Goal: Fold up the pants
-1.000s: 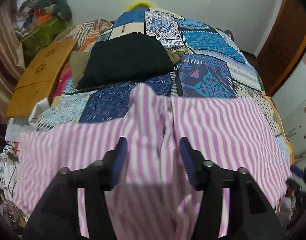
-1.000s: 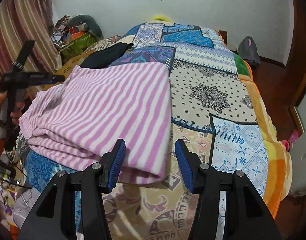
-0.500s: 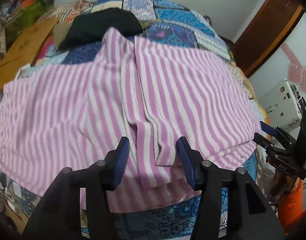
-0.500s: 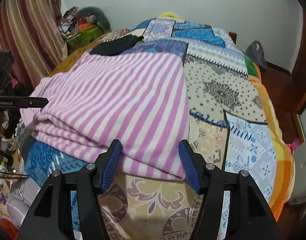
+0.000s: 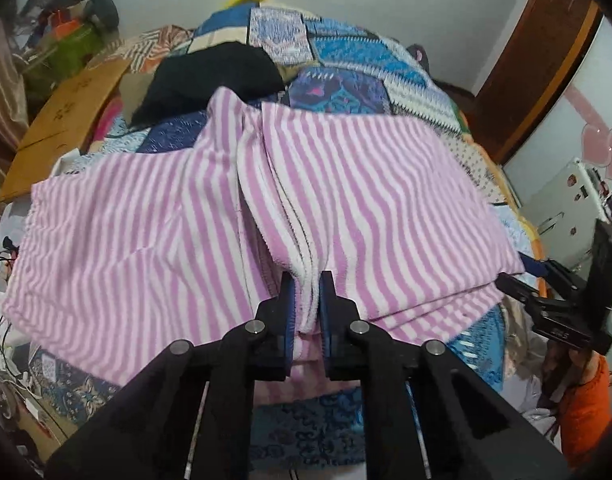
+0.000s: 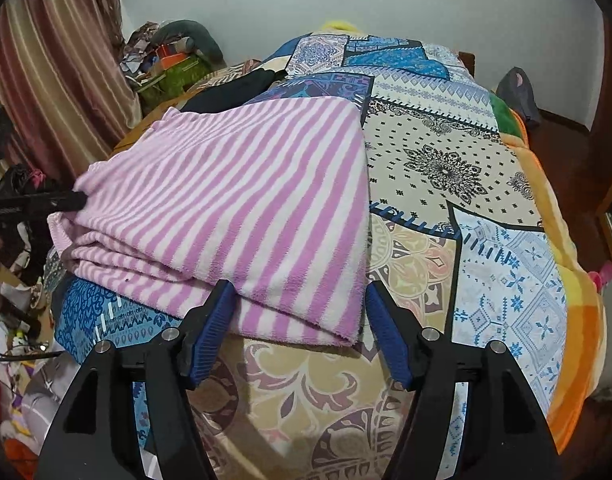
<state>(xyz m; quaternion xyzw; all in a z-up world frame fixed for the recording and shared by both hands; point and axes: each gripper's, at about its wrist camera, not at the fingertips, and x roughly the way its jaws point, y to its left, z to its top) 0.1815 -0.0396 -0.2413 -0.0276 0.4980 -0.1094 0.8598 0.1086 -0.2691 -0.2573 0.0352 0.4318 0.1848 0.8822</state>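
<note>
Pink and white striped pants (image 5: 366, 184) lie folded across the near end of a patchwork quilt (image 6: 446, 160). My left gripper (image 5: 306, 280) is at their near edge, its jaws closing, with a raised ridge of the striped cloth pinched between the blue pads. In the right wrist view the pants (image 6: 241, 184) form a layered stack. My right gripper (image 6: 299, 292) straddles their near right corner; its jaws are opening and the pads stand clear of the cloth. The left gripper (image 6: 37, 200) also shows at the stack's far left edge.
A black garment (image 5: 209, 76) lies on the quilt behind the pants. A cardboard sheet (image 5: 65, 120) and piled clutter sit on the left by a striped curtain (image 6: 53, 64). A white appliance (image 5: 566, 196) and a person's orange sleeve (image 5: 586, 400) are on the right.
The left gripper slid along the pants' near edge and its jaws came together on a fold of cloth. The right gripper's jaws spread wider around the corner; that hand stayed in place.
</note>
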